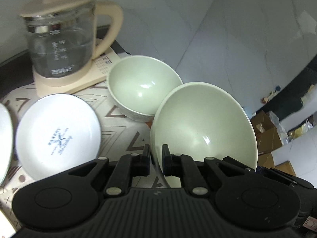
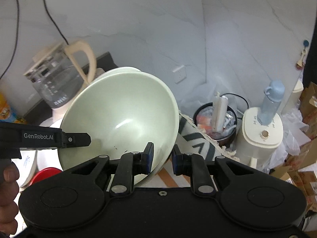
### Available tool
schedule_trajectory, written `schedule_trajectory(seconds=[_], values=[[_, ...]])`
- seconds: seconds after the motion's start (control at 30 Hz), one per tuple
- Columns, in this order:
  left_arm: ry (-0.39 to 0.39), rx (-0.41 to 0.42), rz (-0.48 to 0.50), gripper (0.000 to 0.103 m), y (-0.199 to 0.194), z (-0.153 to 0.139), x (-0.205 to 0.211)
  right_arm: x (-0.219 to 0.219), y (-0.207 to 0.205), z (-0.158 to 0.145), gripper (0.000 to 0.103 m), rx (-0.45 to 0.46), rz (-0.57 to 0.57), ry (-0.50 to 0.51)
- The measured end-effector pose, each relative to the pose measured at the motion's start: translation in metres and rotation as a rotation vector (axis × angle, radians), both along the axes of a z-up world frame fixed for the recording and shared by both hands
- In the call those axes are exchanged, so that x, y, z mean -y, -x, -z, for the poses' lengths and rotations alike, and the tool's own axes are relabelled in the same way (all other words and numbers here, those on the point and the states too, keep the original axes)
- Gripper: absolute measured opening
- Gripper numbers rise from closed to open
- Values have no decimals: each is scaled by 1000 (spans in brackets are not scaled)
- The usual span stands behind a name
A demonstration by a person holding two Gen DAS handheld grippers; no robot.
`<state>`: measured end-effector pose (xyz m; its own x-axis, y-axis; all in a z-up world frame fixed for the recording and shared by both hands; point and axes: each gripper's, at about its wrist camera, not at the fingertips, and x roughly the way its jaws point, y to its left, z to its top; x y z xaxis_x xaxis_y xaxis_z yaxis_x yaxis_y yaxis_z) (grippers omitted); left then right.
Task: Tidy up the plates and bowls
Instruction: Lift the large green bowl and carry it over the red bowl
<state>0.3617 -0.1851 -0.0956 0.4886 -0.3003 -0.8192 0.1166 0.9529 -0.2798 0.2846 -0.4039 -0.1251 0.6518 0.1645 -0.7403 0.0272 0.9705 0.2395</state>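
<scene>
My left gripper (image 1: pixel 156 156) is shut on the rim of a pale green bowl (image 1: pixel 204 127) and holds it tilted above the table. The same bowl (image 2: pixel 120 123) fills the right wrist view, where my right gripper (image 2: pixel 162 156) has its fingers on either side of the opposite rim, with a gap still showing on the right side. The left gripper (image 2: pixel 79 138) reaches in from the left there. A second green bowl (image 1: pixel 142 91) sits on the table behind. A white plate (image 1: pixel 57 136) with a blue print lies to the left, and another white plate's edge (image 1: pixel 4 138) shows at the far left.
A glass kettle (image 1: pixel 61 39) with a cream handle stands on its base at the back left. The table has a patterned cloth (image 1: pixel 122 134). Beyond the table's right edge are a bin (image 2: pixel 216 123), a cream appliance (image 2: pixel 261 136) with a blue bottle (image 2: pixel 271 101), and cardboard boxes (image 1: pixel 265 130). A red object (image 2: pixel 47 174) lies low left.
</scene>
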Motion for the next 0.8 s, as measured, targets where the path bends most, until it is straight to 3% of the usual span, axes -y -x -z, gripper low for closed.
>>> schedule_trajectory(seconds=[0.47,0.8], values=[[-3,60,-158,9,56,-38,-30,-24,21,-39,19,87,-154,-9],[-31,52,-249,9,95,-43,-58,-50,37,-42,19,96,-259,-21]])
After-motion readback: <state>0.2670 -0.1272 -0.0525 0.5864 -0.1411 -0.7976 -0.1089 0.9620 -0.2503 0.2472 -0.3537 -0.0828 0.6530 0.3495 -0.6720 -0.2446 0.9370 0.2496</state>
